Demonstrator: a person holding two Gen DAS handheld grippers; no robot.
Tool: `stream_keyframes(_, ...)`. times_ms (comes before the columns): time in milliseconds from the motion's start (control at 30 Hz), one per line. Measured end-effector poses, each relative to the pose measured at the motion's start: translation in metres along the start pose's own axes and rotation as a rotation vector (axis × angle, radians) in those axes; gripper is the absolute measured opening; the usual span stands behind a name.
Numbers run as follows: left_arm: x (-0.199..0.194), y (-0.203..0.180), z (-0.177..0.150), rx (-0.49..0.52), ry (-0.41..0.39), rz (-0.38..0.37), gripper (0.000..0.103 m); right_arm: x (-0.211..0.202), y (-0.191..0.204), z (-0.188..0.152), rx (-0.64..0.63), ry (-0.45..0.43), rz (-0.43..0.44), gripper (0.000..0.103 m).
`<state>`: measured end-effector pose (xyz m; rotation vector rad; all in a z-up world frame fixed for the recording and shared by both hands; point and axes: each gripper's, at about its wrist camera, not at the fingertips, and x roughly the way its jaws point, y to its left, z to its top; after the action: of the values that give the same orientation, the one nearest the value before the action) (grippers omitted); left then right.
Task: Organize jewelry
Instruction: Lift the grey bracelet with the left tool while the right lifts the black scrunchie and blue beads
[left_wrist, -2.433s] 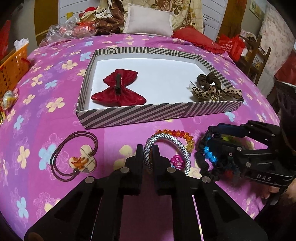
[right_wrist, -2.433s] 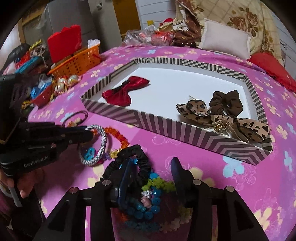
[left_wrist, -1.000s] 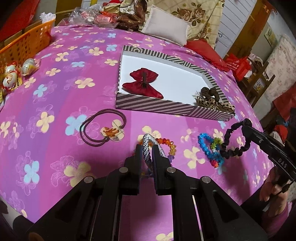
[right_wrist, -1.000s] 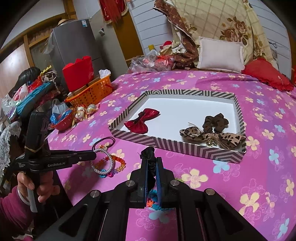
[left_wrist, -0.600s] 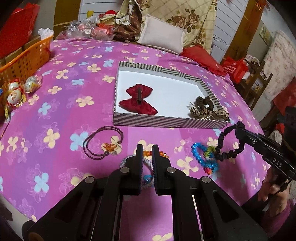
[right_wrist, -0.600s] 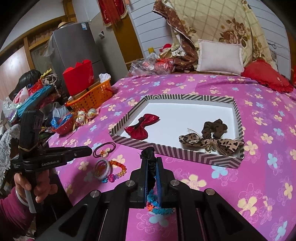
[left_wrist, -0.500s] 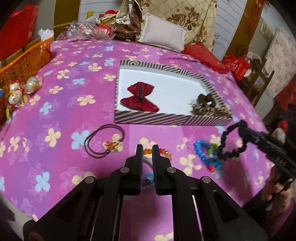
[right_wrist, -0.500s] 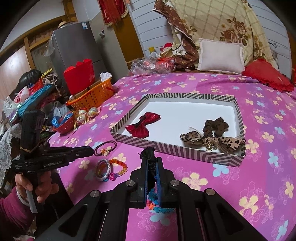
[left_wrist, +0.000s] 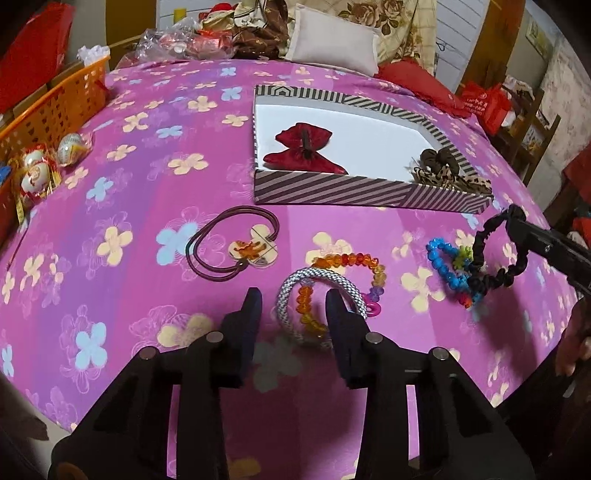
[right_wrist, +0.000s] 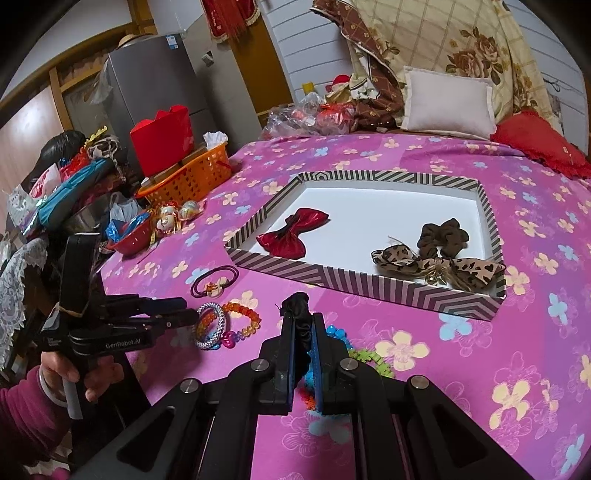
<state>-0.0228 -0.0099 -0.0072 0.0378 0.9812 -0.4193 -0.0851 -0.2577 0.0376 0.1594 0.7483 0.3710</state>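
Note:
A silver woven bracelet (left_wrist: 321, 280) lies on the pink flowered cloth, tangled with an orange bead bracelet (left_wrist: 347, 260). My left gripper (left_wrist: 293, 299) straddles its near part; the jaws are opening and the pads do not press on it. My right gripper (right_wrist: 303, 321) is shut on a black crinkled hair tie (right_wrist: 299, 306), held above the cloth (left_wrist: 495, 258), with a blue bead bracelet (left_wrist: 439, 262) tangled at its lower end. The striped box (left_wrist: 332, 192) holds a red bow (left_wrist: 303, 147) and a leopard bow with a brown scrunchie (left_wrist: 443, 166). A maroon hair tie with a charm (left_wrist: 236, 243) lies left.
An orange basket (left_wrist: 55, 107) and wrapped sweets (left_wrist: 37, 170) sit at the cloth's left edge. Pillows (left_wrist: 332, 48) and bags pile up behind the box. A person's hand (right_wrist: 74, 373) holds the left gripper's handle (right_wrist: 92, 343) at the table's near left corner.
The left gripper's jaws have spread and let go of the silver bracelet, which now lies on the cloth. The right gripper keeps holding the black hair tie in about the same place.

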Motion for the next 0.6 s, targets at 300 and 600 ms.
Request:
stream_keyframes(300,0.015,-0.003,-0.001,0.044,0.052,0.03,0.034,0.005,0.0,0.0,0.004,0.011,0.006,0.007)
stream_keyframes(600,0.021,0.005,0.004,-0.003,0.083,-0.066,0.013,0.007,-0.005,-0.001,0.021,0.014,0.005,0.007)
